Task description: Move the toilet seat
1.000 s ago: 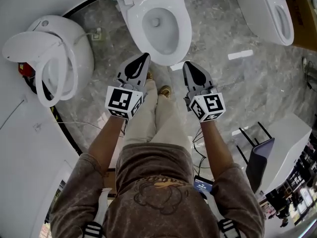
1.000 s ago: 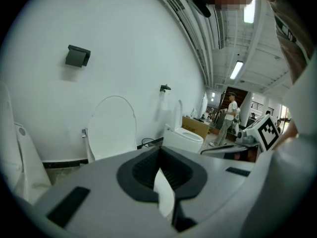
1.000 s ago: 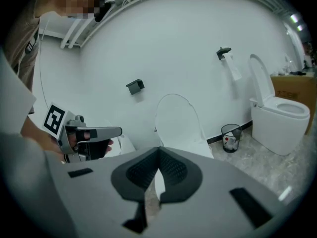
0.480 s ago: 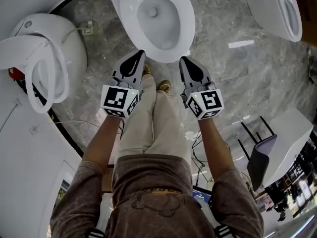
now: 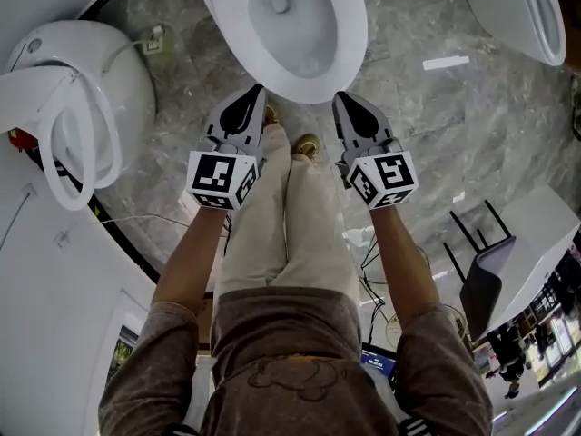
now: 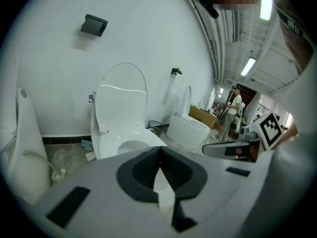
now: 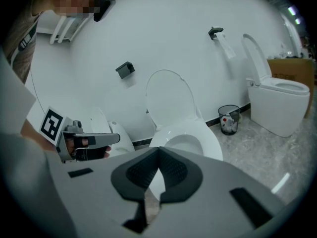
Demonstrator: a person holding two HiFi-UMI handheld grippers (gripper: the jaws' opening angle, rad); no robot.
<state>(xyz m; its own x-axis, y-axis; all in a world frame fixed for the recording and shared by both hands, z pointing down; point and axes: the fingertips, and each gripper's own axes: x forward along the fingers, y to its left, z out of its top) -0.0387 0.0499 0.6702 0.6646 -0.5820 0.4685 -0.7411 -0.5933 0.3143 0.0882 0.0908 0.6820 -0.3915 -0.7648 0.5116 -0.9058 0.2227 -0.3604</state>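
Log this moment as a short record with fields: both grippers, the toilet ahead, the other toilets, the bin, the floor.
Left gripper: shut, empty, pointed at the middle toilet
Right gripper: shut, empty, alongside the left, same aim
Middle toilet: straight ahead, untouched
Lid: upright against the wall
Seat: appears down on the bowl
Left toilet: seat ring raised
Right toilet: lid up
Waste bin: by the wall, between middle and right toilets
Floor: grey marbled
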